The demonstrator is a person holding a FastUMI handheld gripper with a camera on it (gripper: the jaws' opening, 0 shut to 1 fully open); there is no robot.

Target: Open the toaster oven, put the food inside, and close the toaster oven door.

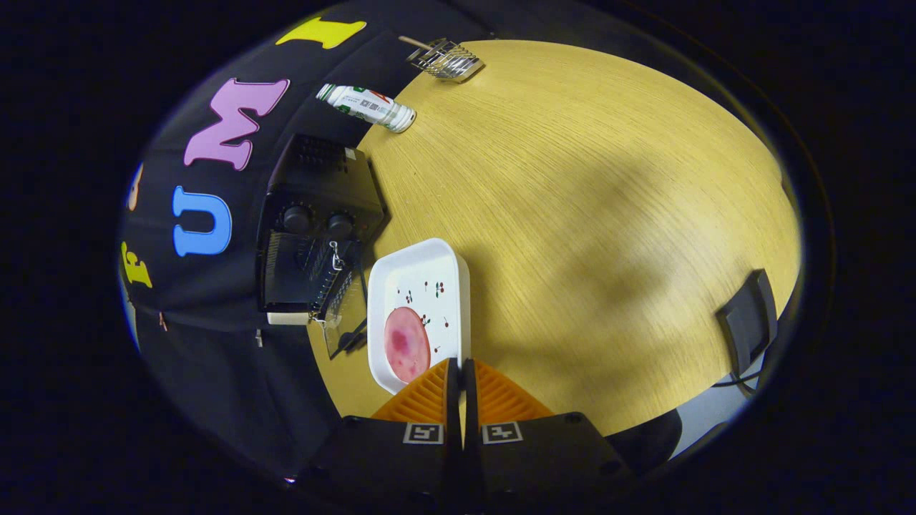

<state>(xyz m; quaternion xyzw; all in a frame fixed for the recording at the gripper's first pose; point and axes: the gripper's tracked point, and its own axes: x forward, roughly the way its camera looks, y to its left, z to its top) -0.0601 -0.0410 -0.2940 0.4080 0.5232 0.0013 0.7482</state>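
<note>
Pink round food [406, 344] on white tray [418, 275], gripper [459, 366] clamping its rim.

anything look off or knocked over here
Yes: the bottle lies on its side at the table's far edge beyond the oven, whose door hangs open. The gripper is shut on the plate's rim.

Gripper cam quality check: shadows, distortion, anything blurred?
Gripper view: strong fisheye bends the table edge; a broad soft shadow crosses the wood right of the tray; the toaster oven is dark, with its interior hard to read; the shut gripper and the food look sharp.
</note>
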